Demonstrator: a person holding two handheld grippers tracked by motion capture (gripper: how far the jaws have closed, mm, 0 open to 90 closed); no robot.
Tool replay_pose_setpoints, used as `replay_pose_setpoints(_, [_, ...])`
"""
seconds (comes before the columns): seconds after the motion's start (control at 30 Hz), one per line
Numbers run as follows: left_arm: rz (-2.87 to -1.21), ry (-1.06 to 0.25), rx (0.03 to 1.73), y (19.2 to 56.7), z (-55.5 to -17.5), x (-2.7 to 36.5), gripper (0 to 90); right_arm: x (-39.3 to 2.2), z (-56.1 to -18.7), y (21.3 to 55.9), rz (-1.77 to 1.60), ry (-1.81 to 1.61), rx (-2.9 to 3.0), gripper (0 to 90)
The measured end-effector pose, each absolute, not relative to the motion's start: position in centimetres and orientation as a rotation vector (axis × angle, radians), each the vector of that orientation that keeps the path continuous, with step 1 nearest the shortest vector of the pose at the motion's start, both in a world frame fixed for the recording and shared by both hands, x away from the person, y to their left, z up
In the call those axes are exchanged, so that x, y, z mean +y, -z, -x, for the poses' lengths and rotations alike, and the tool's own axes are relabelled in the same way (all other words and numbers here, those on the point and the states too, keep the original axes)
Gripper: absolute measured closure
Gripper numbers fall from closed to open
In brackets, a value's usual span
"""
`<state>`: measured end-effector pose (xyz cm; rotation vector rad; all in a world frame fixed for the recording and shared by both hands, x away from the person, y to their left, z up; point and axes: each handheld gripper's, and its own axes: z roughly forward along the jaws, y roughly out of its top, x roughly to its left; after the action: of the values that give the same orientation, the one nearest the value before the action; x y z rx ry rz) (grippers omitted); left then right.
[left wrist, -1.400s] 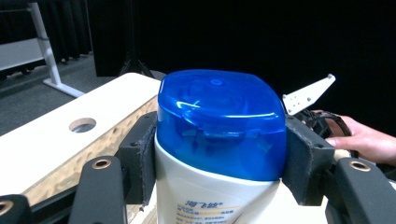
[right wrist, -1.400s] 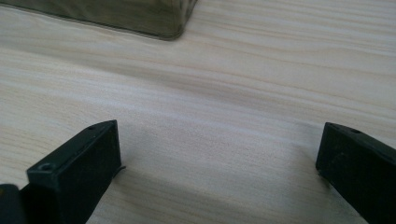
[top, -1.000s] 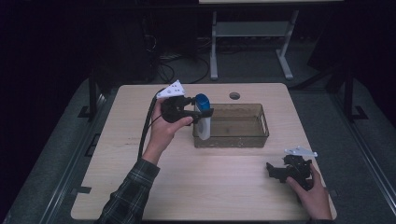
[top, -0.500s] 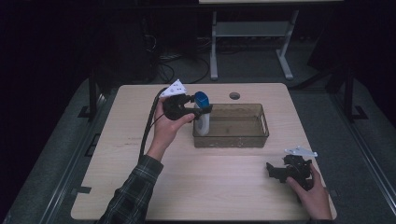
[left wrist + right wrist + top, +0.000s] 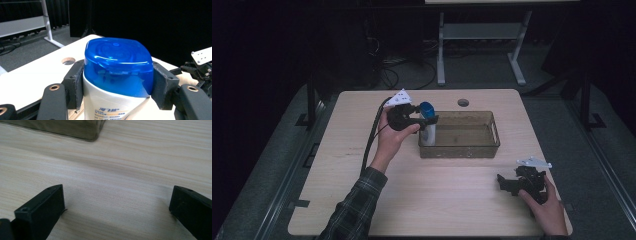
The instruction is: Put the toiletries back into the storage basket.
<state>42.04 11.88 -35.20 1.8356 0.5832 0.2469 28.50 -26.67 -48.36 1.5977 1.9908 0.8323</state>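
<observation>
Gripping only the blue cap (image 5: 117,66), the left gripper (image 5: 414,118) jaws could let the bottle (image 5: 428,134) slip and topple inside the bin (image 5: 492,131); right gripper (image 5: 512,184) jaws stay spread.

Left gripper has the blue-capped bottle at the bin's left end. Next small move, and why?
Probably lower a little further, then open. The left gripper is clamped on the bottle at its blue cap, upright inside the left end of the clear bin. Whether its base touches the floor is unclear. The right gripper rests open on the table.
</observation>
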Motion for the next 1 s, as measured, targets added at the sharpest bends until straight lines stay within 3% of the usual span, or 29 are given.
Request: replay_pose_setpoints(1.0, [-1.863,-0.207,0.625,38.9,-42.4,12.2,36.8,-26.7,-28.5,48.4,-1.597,-0.831,1.992,0.0])
